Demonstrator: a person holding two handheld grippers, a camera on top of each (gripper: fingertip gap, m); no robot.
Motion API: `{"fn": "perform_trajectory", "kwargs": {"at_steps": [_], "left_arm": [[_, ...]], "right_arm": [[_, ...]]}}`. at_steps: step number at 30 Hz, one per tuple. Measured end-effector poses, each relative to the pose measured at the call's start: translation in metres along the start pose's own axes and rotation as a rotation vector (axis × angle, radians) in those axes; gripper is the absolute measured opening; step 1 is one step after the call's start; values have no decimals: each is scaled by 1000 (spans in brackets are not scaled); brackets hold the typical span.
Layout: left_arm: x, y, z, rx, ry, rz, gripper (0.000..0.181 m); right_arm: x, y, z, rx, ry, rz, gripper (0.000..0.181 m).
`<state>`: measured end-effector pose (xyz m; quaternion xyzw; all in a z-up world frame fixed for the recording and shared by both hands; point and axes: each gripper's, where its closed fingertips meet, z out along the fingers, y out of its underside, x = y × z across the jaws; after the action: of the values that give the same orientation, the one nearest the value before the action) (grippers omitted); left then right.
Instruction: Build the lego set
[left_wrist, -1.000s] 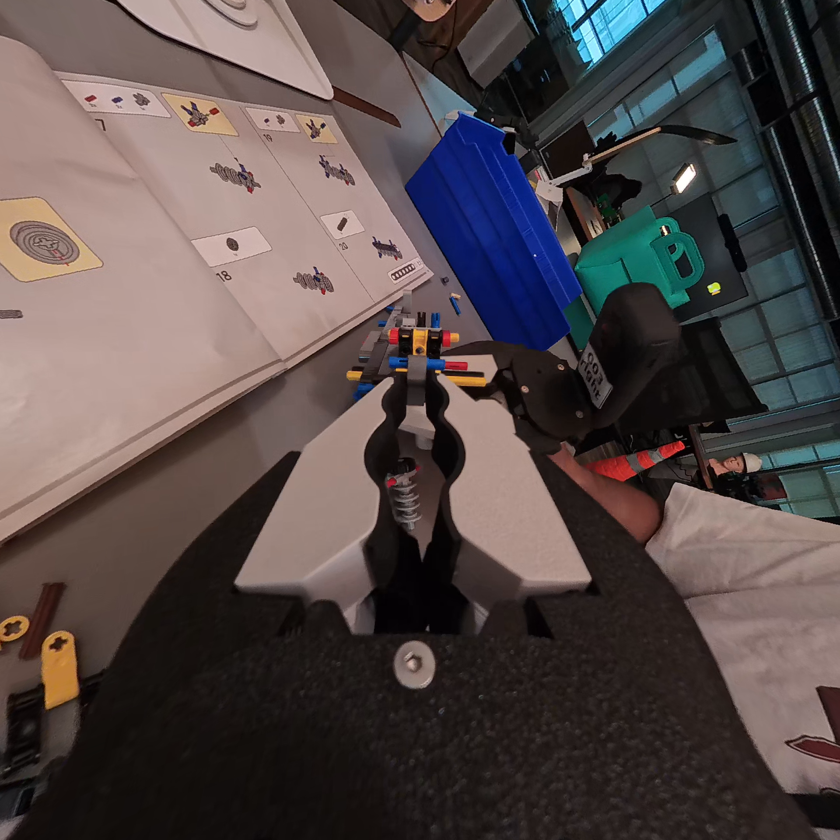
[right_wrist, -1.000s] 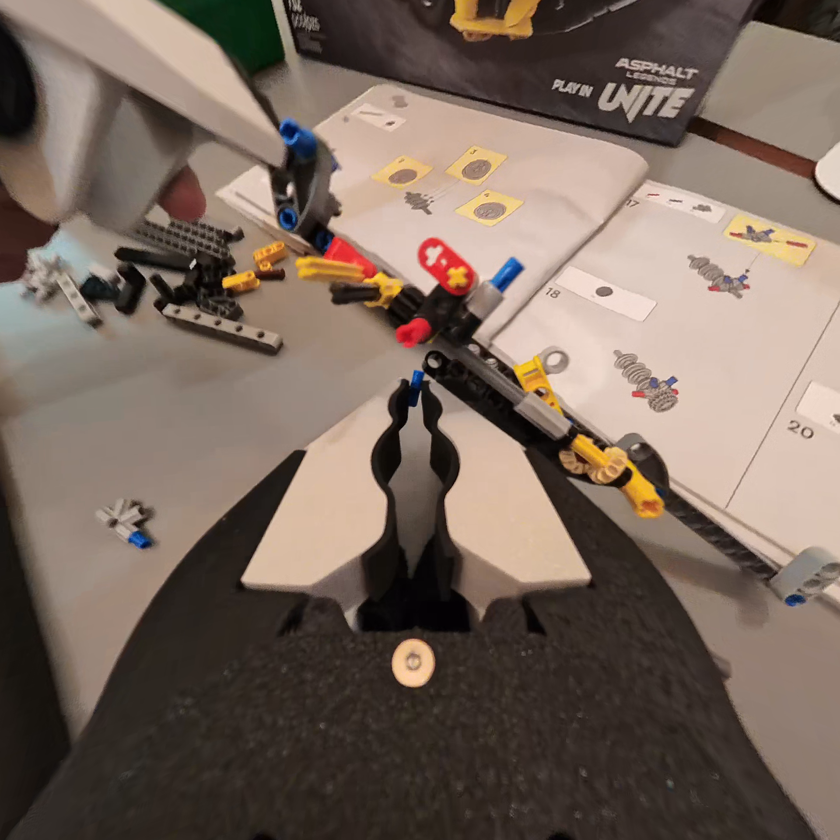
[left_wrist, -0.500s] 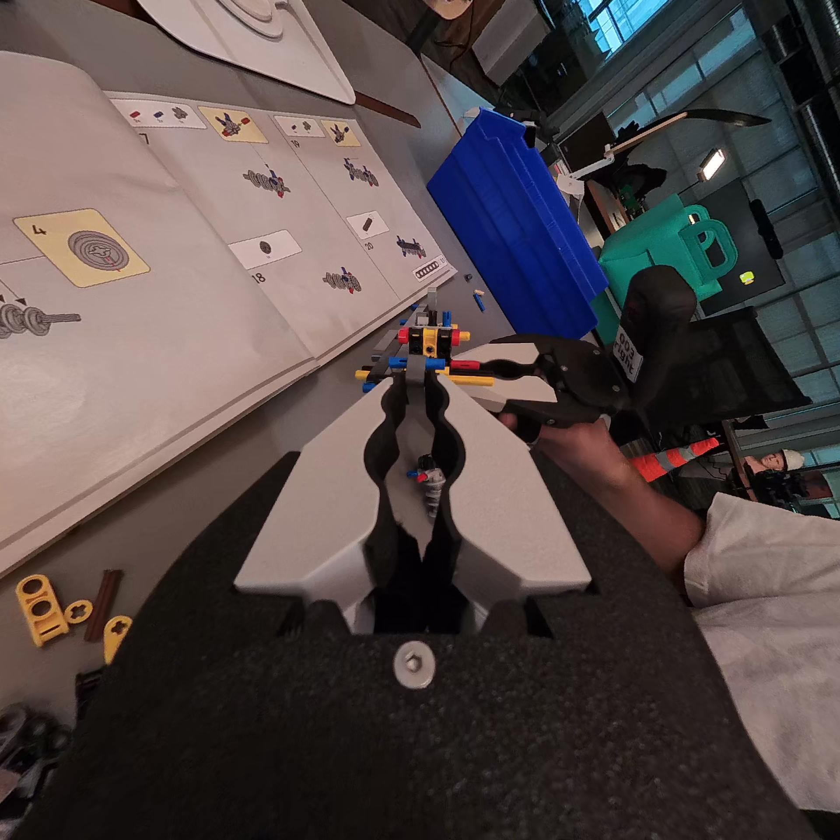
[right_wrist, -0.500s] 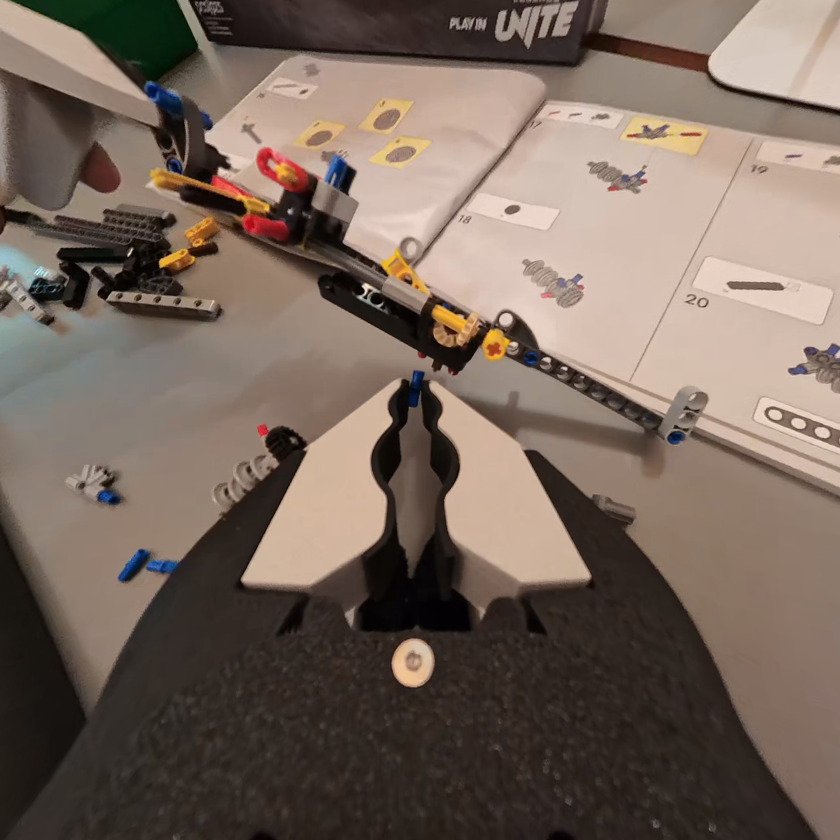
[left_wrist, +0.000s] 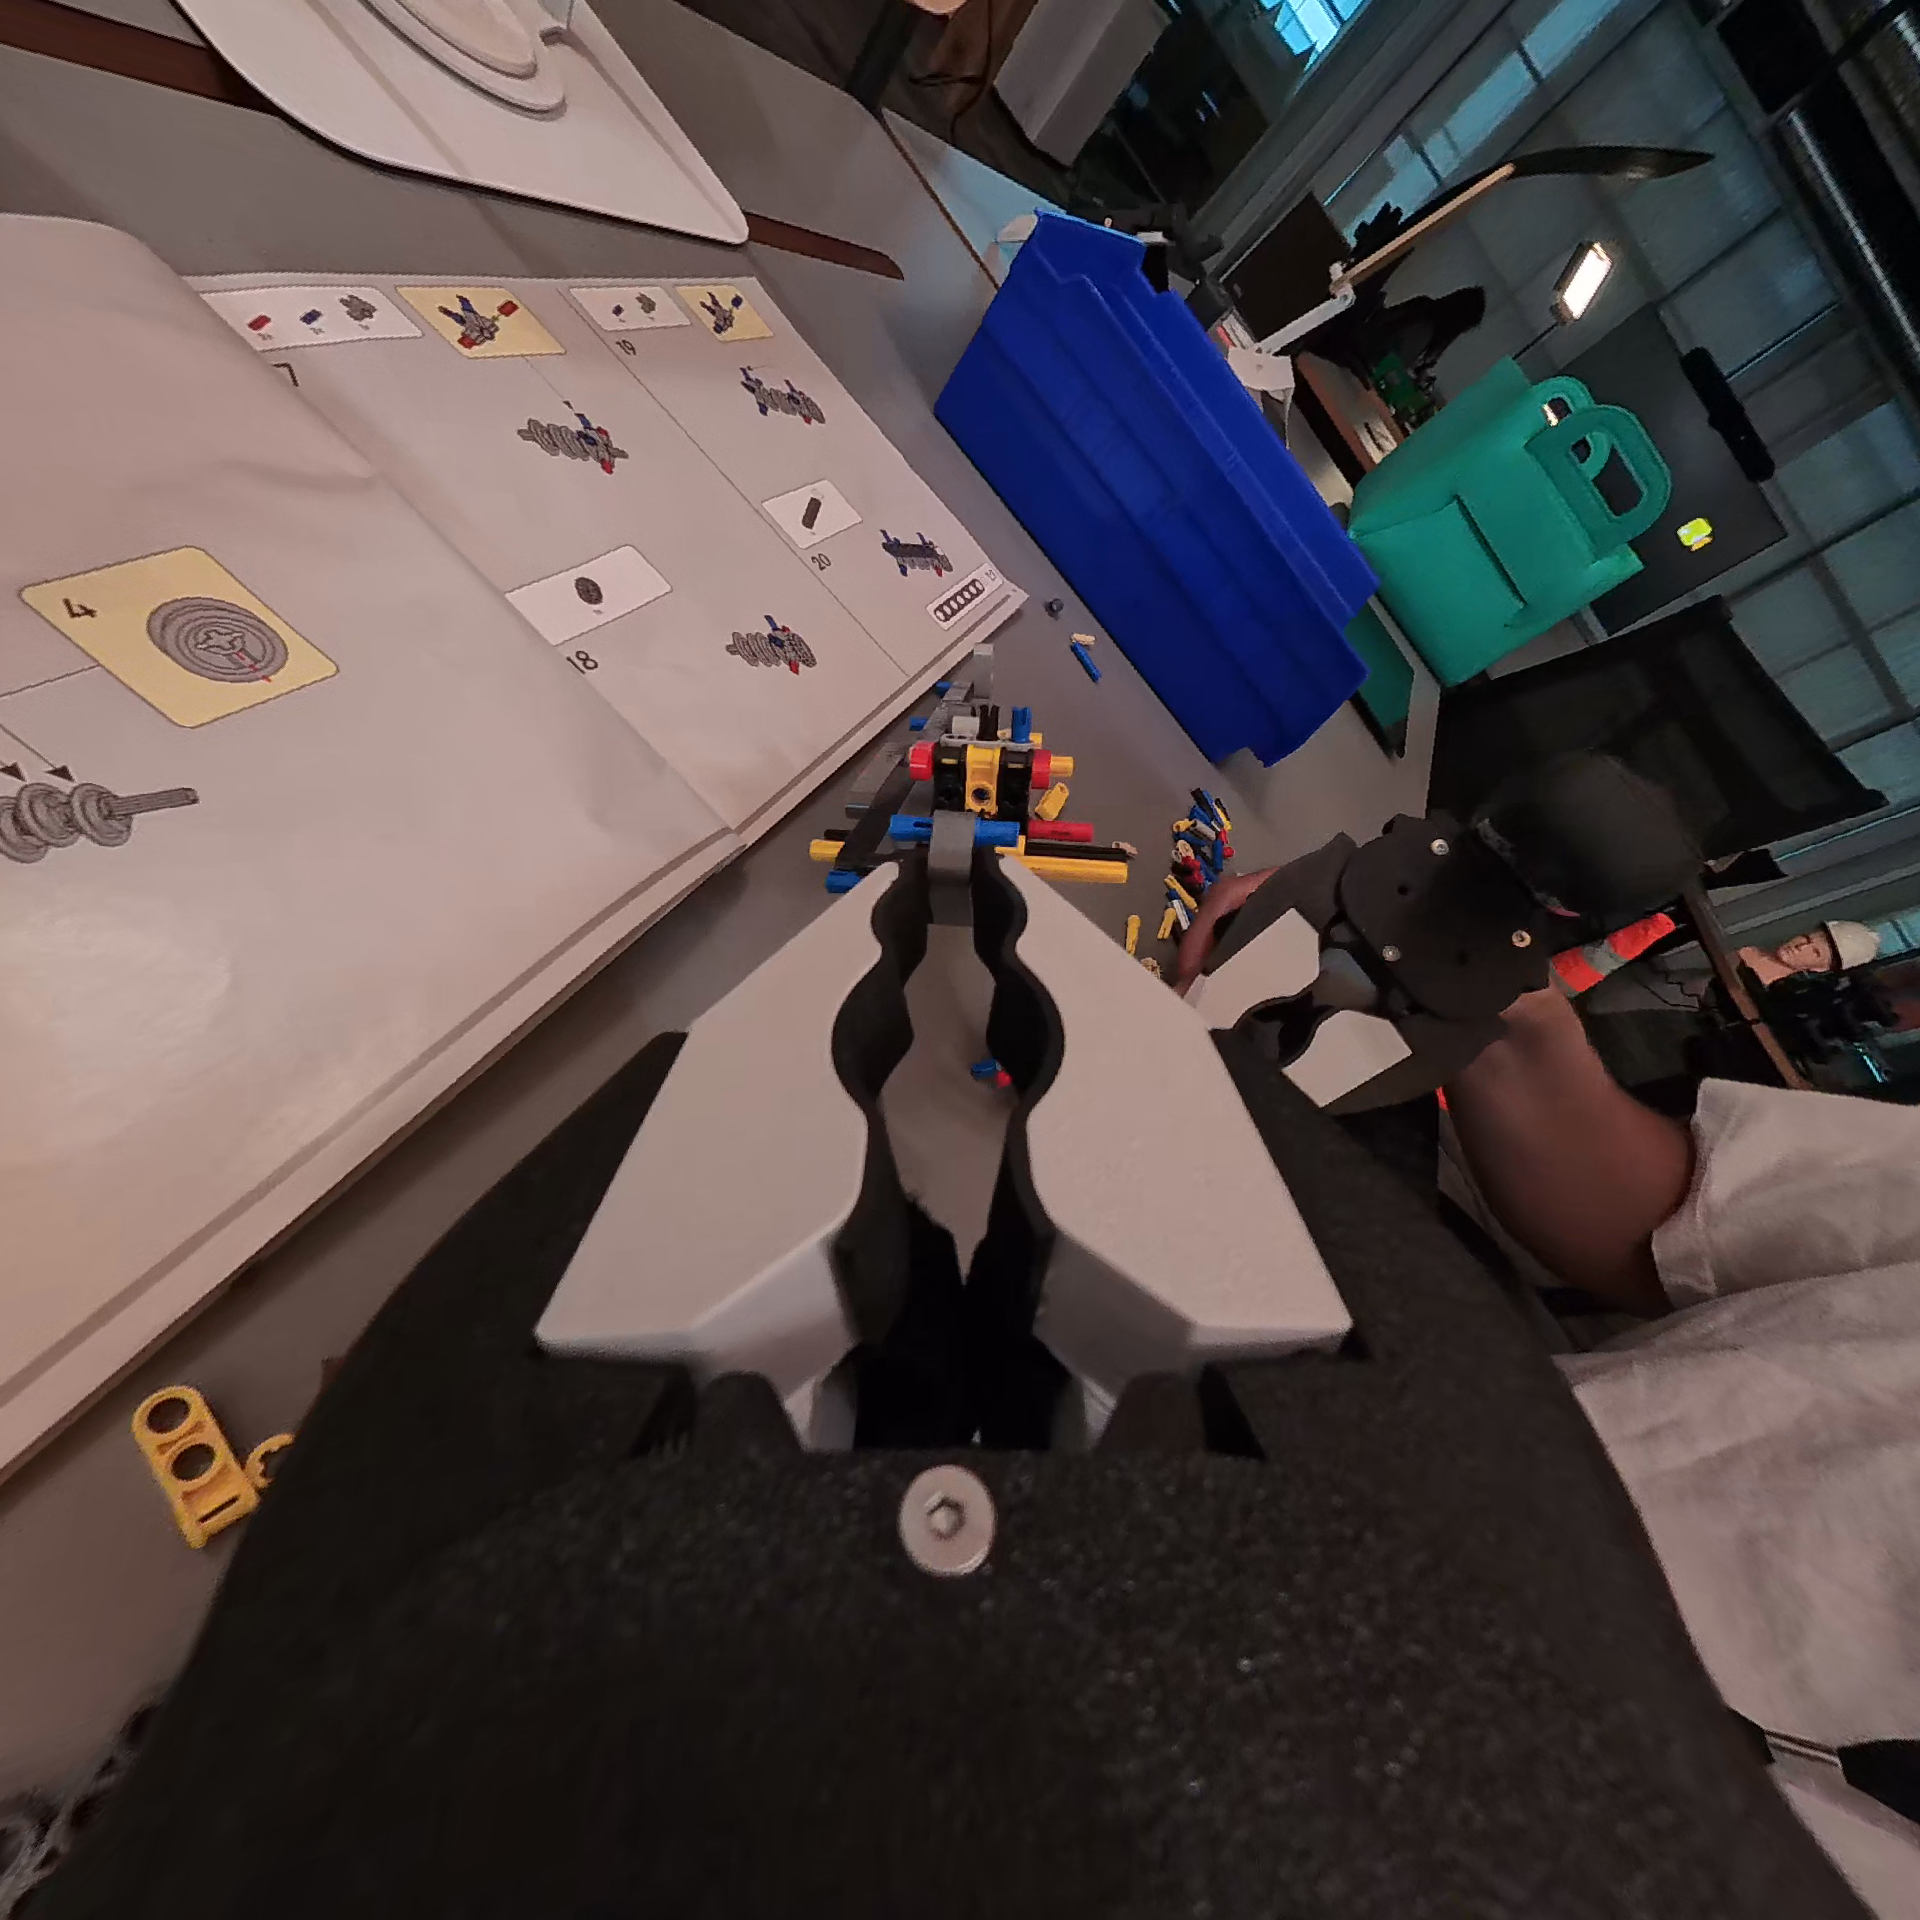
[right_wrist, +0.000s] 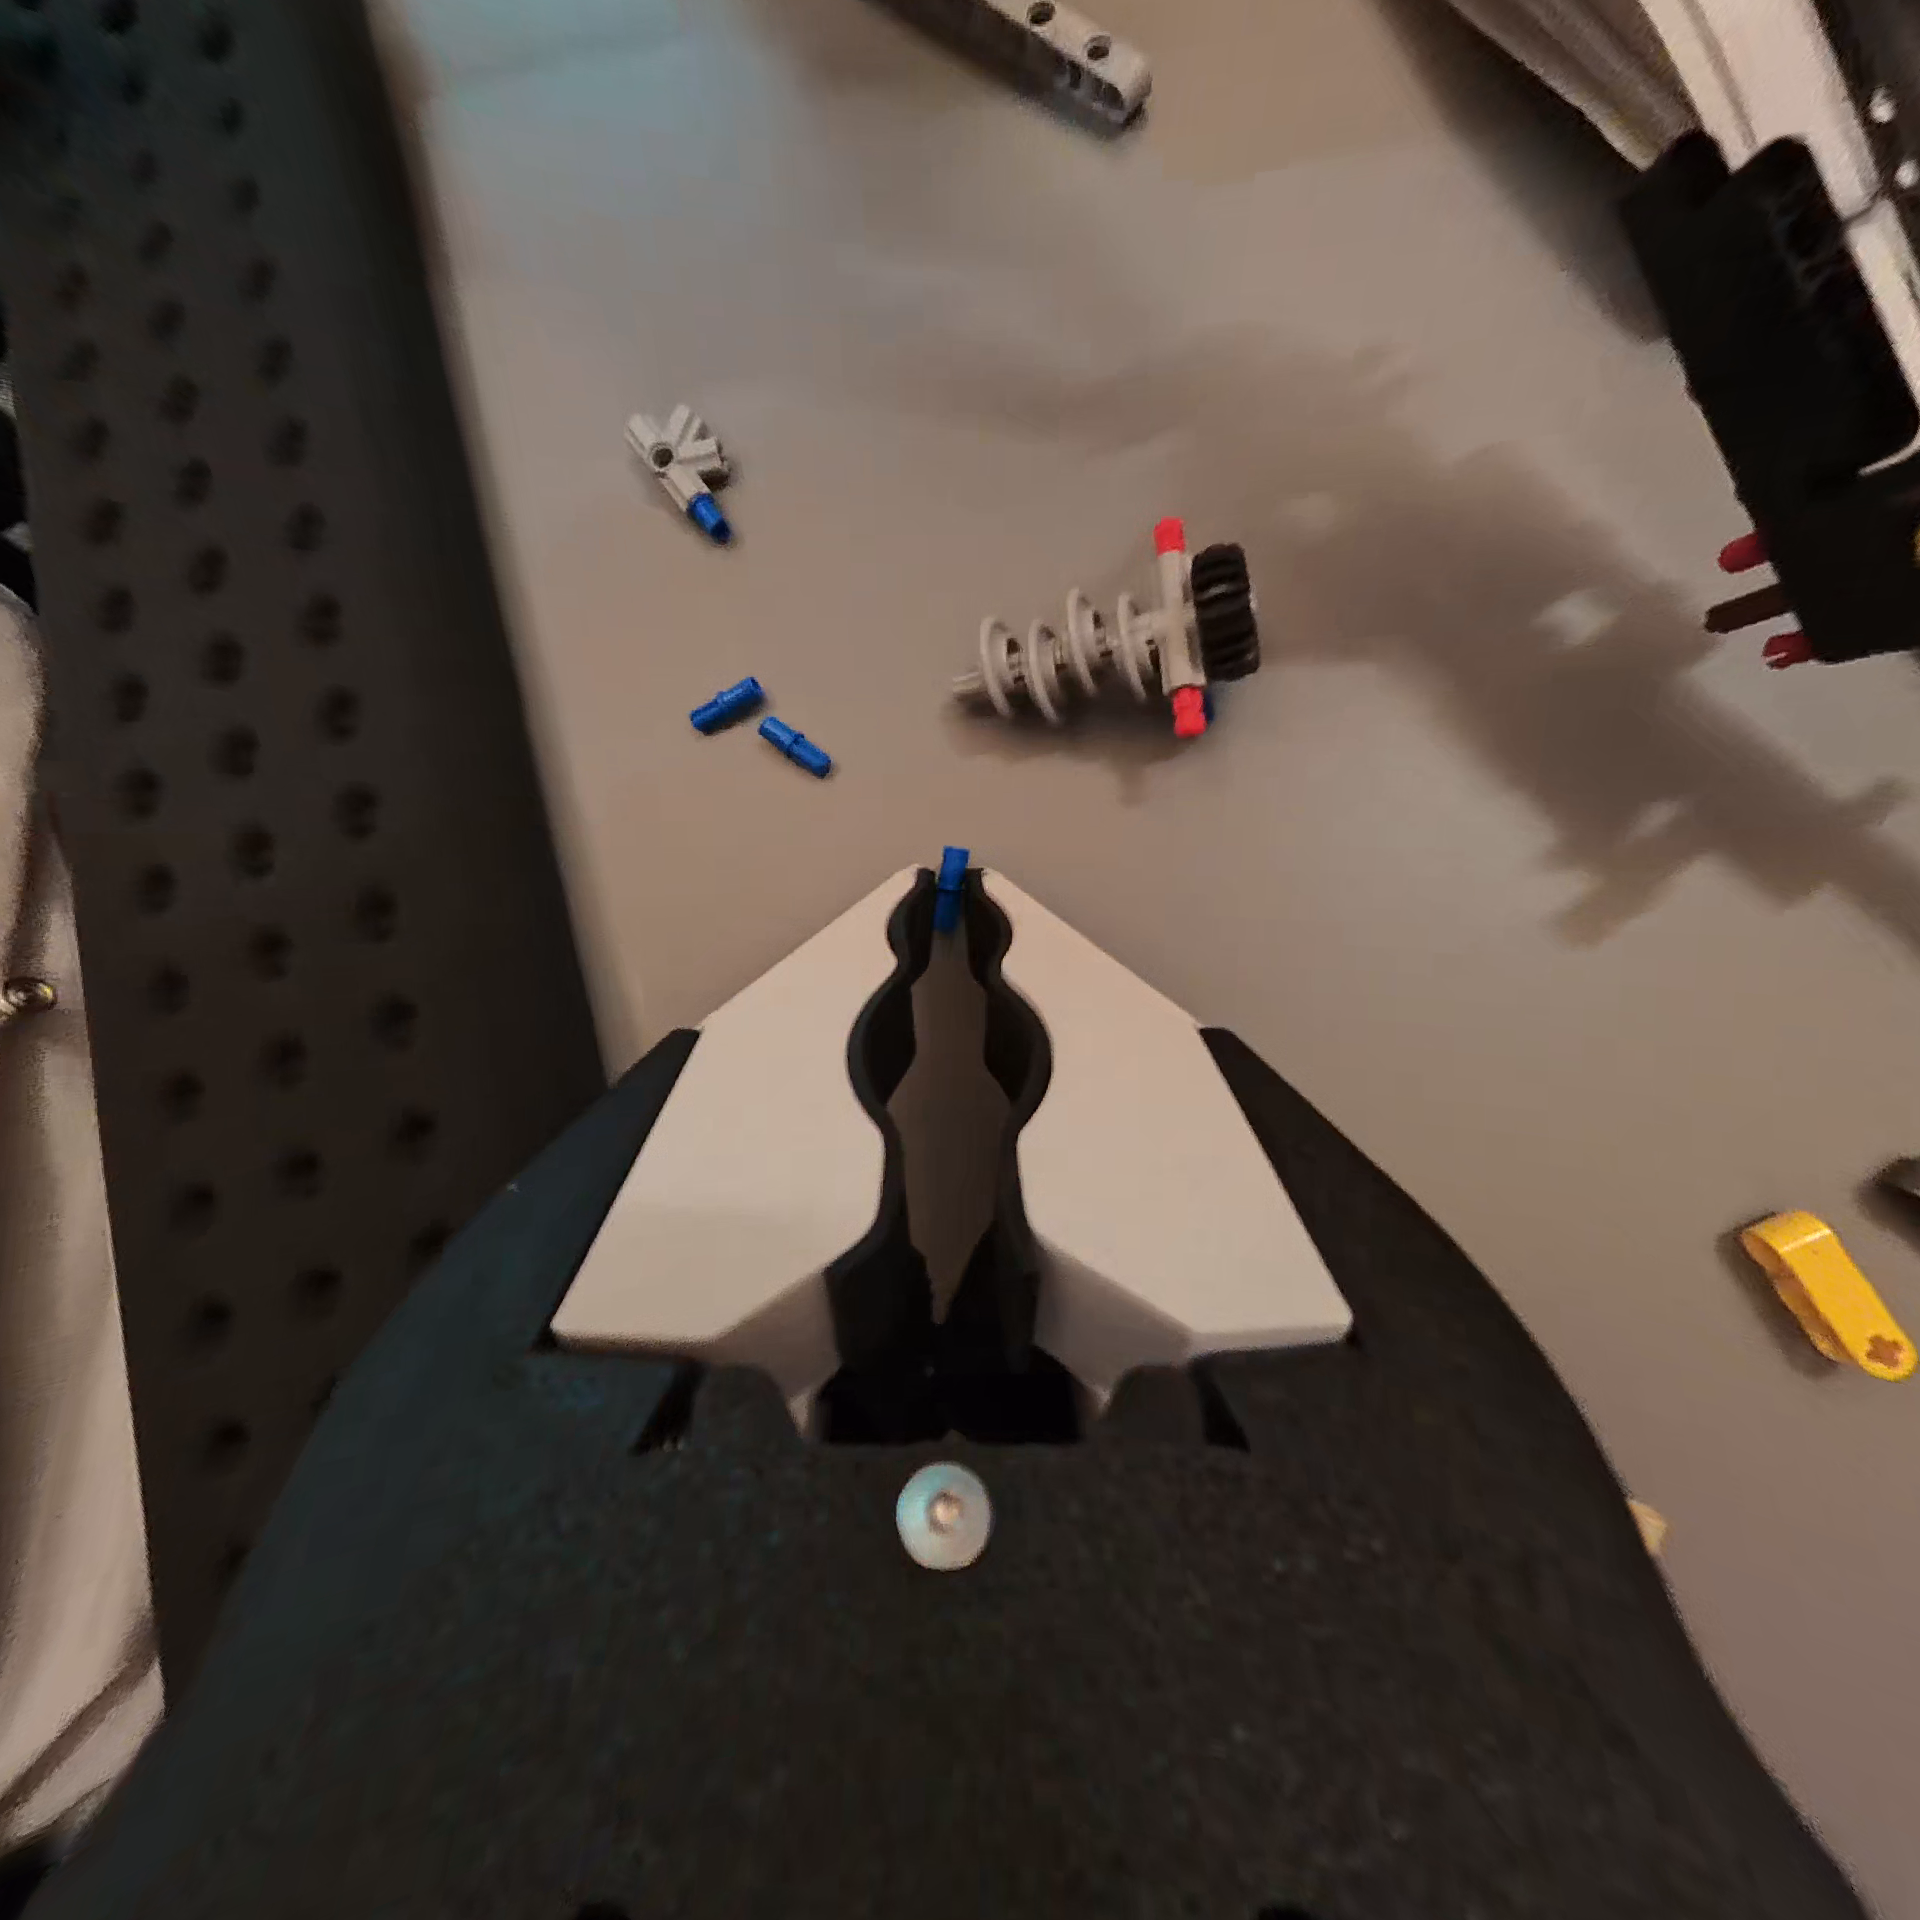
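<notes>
Left wrist view: the left gripper (left_wrist: 951, 883) is clenched on the grey end of the multicoloured lego assembly (left_wrist: 971, 795), which juts beyond its fingertips over the grey bench (left_wrist: 582, 1049), beside the open instruction booklet (left_wrist: 416, 665).
Right wrist view: the right gripper (right_wrist: 948, 883) pinches a small blue plastic pin (right_wrist: 950, 885) upright at its fingertips.
Bench ahead: a grey worm-gear piece with black gear (right_wrist: 1122, 644) and two loose blue pins (right_wrist: 758, 719).

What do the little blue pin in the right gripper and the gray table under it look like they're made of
Blue pin: seemingly hard moulded plastic, smooth and evenly coloured, with a crisp ridged collar like the loose pins nearby.
Table: smooth matte gray top with soft shadows and a faint sheen, probably laminate or painted board; the look leaves it open.
</notes>
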<state>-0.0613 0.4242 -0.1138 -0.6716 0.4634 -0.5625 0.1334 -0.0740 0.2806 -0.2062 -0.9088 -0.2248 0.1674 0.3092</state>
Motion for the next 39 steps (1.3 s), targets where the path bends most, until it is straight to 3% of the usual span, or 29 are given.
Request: {"fn": "perform_trajectory", "kwargs": {"at_steps": [5, 7, 10, 12, 14, 17, 23, 29, 35, 39], "left_arm": [[0, 1, 0, 5, 2, 9, 7], [0, 1, 0, 10, 7, -1, 7], [-1, 2, 1, 11, 19, -33, 7], [-1, 2, 1, 14, 25, -44, 7], [0, 1, 2, 13, 27, -43, 7], [1, 1, 3, 11, 30, -41, 7], [-1, 3, 2, 11, 13, 13, 7], [5, 8, -5, 3, 50, 133, 7], [0, 40, -9, -103, 11, 404, 7], [-5, 60, -10, -178, -35, 578, 6]], "right_arm": [[1, -3, 0, 3, 6, -6, 13], [7, -14, -9, 85, 0, 31, 15], [52, -33, -26, 232, 116, 182, 19], [89, -36, -33, 293, 207, 343, 32], [104, -41, -28, 321, 184, 401, 56], [114, -48, -17, 317, 187, 414, 69], [102, -56, -7, 352, 55, 461, 59], [83, -48, -22, 364, -84, 506, 27], [81, -50, -25, 391, -236, 684, 23], [77, -38, -9, 257, -186, 630, 24]]}}
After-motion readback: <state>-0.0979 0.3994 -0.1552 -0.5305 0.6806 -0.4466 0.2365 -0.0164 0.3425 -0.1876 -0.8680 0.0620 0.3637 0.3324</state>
